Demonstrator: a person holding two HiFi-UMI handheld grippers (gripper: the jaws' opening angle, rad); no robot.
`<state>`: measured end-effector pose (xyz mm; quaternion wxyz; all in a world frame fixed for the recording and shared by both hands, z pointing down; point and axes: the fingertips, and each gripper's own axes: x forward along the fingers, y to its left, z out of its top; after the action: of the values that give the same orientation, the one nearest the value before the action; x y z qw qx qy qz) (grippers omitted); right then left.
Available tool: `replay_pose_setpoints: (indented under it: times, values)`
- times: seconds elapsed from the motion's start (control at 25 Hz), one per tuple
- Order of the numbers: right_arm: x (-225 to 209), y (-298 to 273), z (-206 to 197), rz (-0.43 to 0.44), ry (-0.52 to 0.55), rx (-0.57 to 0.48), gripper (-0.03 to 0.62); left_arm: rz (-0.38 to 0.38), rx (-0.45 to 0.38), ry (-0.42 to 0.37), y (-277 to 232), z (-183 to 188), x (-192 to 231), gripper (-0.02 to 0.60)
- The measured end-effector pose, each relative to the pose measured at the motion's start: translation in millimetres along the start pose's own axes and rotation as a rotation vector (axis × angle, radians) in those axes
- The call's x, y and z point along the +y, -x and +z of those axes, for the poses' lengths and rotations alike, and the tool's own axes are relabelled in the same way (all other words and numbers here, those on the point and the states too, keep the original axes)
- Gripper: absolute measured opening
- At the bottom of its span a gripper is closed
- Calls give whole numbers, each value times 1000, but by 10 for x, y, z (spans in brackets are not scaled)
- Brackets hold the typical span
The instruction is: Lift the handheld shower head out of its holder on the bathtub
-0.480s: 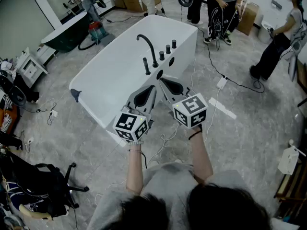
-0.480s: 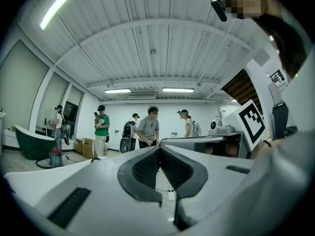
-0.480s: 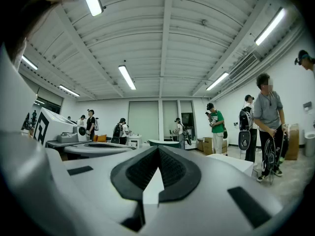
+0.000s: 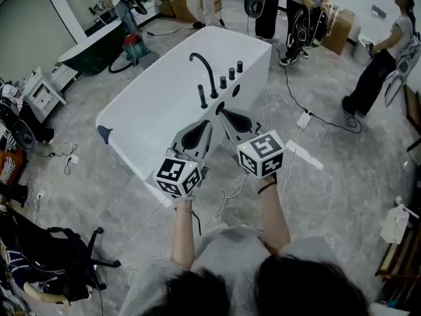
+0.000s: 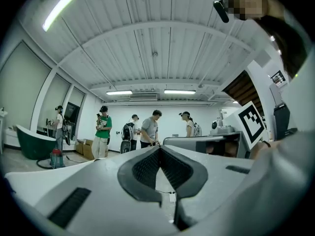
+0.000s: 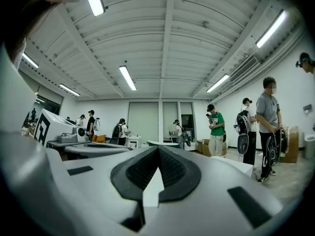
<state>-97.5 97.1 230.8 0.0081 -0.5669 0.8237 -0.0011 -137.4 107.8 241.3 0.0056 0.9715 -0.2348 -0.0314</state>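
**Two sets of jaws clenched, nothing grasped**

Left gripper [image 4: 208, 122] and right gripper [image 4: 221, 111] are hovering level, side by side, at the bathtub [image 4: 151, 107] rim, each clenching its jaws on nothing. The shower head [image 4: 202, 97] is standing upright in its holder, just beyond the tips, near the curved faucet [image 4: 205, 66].

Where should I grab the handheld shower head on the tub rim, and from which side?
Grip the handheld shower head on its slim upper shaft. It stands upright on the bathtub rim, with the curved spout and knobs crowding its far right side. Coming level from the near side with the right hand-held gripper looks best.
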Motion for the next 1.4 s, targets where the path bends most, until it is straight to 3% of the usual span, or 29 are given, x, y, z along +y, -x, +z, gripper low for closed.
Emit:
replay_pose_setpoints:
  times: [0.2,0.4,0.6,0.8,1.08,1.4]
  values:
    - [-48,-34,-15,-21,-55,-14,0,-12,13,3,46,-46,78,6]
    - [74,-55,-205,24,-147,-24,0,-2,-1,37,59,-148,195,6]
    - [-19,-129,-376,0,-169,13,0,-11,53,59,-5,-381,217,6]
    - [-372,-348,-336,10,-169,11,0,9,35,59,-335,-341,412,6]
    - [-1172,-750,-61,59,-93,16,0,54,-16,46,-1163,-161,666,6]
    - [-1705,-1138,-168,139,-91,55,0,140,-14,69,-1733,-263,953,6]
